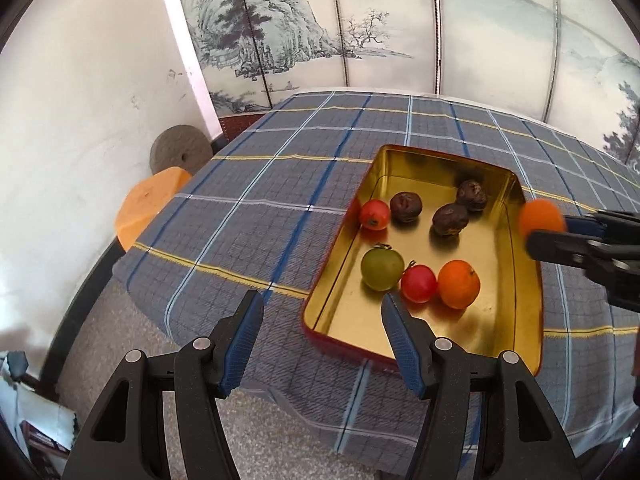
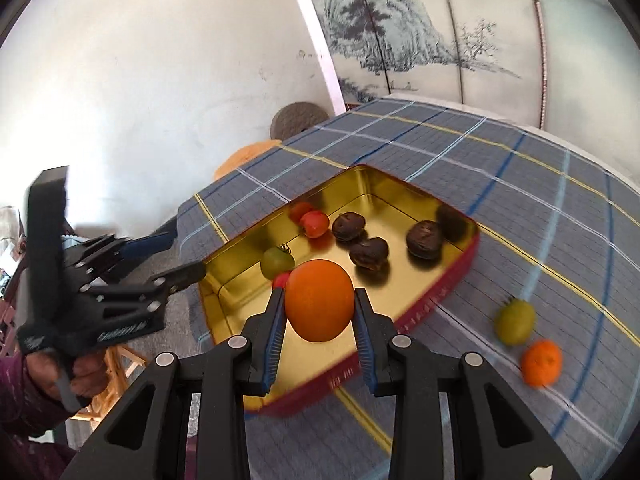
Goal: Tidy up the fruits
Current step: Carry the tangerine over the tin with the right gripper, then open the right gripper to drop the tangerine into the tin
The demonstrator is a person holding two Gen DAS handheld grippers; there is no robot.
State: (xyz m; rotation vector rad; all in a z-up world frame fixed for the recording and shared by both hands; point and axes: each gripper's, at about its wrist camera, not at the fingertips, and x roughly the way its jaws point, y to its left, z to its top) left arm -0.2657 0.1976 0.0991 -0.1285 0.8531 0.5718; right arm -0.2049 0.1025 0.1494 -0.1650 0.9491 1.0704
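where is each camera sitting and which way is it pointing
Left wrist: on the open left gripper, looking across the gold tin; the right gripper enters from the right.
Right wrist: on the right gripper, shut on an orange, facing the tin; the left gripper and hand show.
Shared: tin, fruit, plaid tablecloth.

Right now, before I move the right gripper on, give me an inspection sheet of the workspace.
Surface: table under a blue plaid cloth.
Job's things: gold tin holds three dark wrinkled fruits, two red tomatoes, a green tomato, an orange. On the cloth outside: another green tomato, another orange.
Clutter: nothing seen.
Grippers: left gripper open, empty, at the tin's near corner; right gripper shut on held orange above the tin.
Cables: nothing seen.
Surroundings: painted screen, white wall, orange stool.
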